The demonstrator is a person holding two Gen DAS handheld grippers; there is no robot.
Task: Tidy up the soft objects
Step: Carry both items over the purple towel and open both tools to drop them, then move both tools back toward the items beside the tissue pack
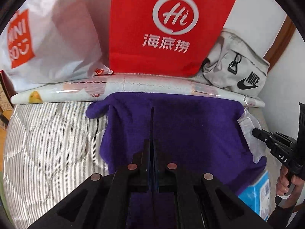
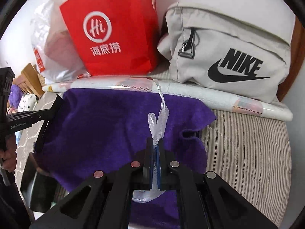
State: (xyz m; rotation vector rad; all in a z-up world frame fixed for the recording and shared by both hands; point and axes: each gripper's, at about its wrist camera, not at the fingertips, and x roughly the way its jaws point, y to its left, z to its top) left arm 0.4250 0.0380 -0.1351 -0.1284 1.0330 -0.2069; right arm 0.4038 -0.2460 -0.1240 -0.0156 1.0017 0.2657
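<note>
A purple fleece cloth (image 1: 181, 129) lies spread on the striped bed, also in the right wrist view (image 2: 106, 126). My left gripper (image 1: 152, 112) is shut with nothing visibly between its fingers, just over the cloth's middle. My right gripper (image 2: 156, 143) is shut on a white translucent mesh pouch (image 2: 159, 122) that lies on the cloth; its drawstring runs up toward the rolled mat. In the left wrist view the right gripper (image 1: 256, 132) shows at the right, its tips on the pouch (image 1: 247, 126). The left gripper also shows at the left of the right wrist view (image 2: 57, 103).
A red Haidilao bag (image 1: 167, 26), a white Miniso plastic bag (image 1: 47, 38) and a grey Nike bag (image 2: 228, 57) stand against the wall. A rolled patterned mat (image 1: 124, 87) lies in front of them. A blue box (image 1: 255, 196) sits under the cloth's right corner. Striped bedding (image 1: 47, 143) surrounds it.
</note>
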